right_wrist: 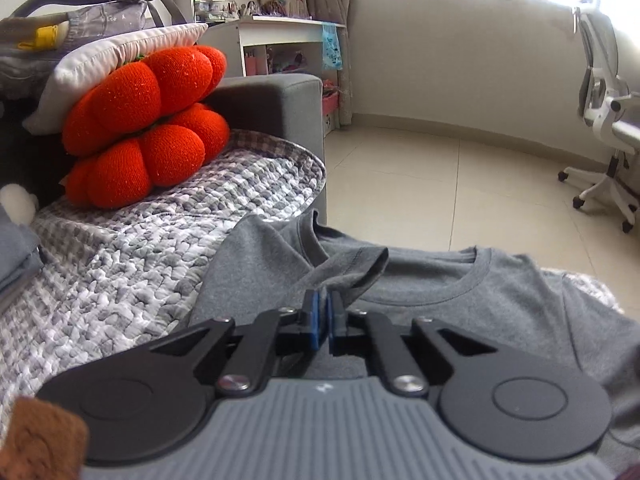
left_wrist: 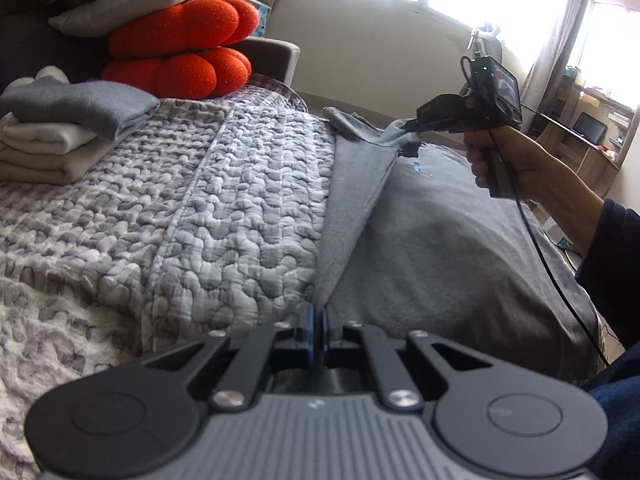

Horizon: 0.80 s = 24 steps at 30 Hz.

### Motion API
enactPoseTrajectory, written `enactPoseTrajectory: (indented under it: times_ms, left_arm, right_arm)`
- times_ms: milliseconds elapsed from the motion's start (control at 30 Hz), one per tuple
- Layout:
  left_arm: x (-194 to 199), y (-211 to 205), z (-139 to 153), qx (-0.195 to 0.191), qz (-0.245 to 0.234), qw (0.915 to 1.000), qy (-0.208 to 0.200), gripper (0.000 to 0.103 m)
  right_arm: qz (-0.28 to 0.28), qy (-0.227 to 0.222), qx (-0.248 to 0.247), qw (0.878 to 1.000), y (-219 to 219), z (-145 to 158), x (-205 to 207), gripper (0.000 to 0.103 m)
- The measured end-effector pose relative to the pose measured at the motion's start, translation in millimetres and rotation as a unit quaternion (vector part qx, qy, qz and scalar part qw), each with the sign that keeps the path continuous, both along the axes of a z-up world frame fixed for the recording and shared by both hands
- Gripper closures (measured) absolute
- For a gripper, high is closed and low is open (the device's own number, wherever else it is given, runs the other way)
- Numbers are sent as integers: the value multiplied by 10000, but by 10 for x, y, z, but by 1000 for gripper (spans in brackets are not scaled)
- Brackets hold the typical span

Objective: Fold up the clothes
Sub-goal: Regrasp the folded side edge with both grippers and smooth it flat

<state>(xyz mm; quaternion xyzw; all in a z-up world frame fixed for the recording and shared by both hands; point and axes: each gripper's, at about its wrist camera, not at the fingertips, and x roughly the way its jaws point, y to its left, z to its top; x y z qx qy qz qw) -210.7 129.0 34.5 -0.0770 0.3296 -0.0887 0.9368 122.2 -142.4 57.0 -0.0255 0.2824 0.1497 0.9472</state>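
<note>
Left gripper: black linkage arms with silver round screws, blue pads on the fingers, two black round discs, and a grey ribbed body with a small pale mark. Right gripper has the same build. From the left camera, a bare-skinned hand with a dark navy sleeve, a black cable, and a green light on the camera block.

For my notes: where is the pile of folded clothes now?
In the left wrist view, the pile of folded clothes lies at the far left on the quilted cover, just below the orange cushions.
</note>
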Motion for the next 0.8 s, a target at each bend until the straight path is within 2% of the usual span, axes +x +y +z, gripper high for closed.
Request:
enactPoseTrajectory:
  times_ms: [67, 167, 333, 467, 500, 567, 600, 700, 733, 800]
  left_arm:
    - [-51, -116, 128, 76, -124, 9999, -90, 100]
    - [-35, -275, 208, -99, -370, 9993, 29, 101]
    - [175, -482, -4, -639, -798, 9935, 498, 101]
    - [446, -589, -299, -1468, -1034, 9782, 1043, 101]
    - [517, -610, -376, -1748, -1135, 9707, 1194, 101]
    - [663, -646, -535, -2375, -1375, 9497, 1510, 101]
    - [713, -674, -577, -2496, -1436, 9442, 1597, 101]
    - [798, -758, -619, -2556, -1538, 9394, 1688, 101]
    - [775, -749, -595, -2573, -1573, 9398, 1608, 101]
    - [706, -644, -551, -2532, -1478, 9460, 1382, 100]
  right_arm:
    - [33, -232, -295, 9993, 18, 81, -44, 97]
    - [117, -428, -760, 9961, 53, 149, -62, 98]
    - [120, -585, -1430, 9879, 54, 114, -49, 98]
    - [98, -646, -1773, 9820, 24, -22, -10, 98]
    - [102, -666, -1851, 9804, 18, -65, -1, 98]
    - [113, -694, -1941, 9785, 20, -134, 19, 98]
    - [134, -700, -2030, 9766, 34, -170, 40, 98]
    - [133, -705, -2164, 9737, 85, -253, 96, 98]
    - [119, -675, -2161, 9740, 80, -283, 107, 98]
    - [91, -616, -2154, 9745, 71, -344, 127, 98]
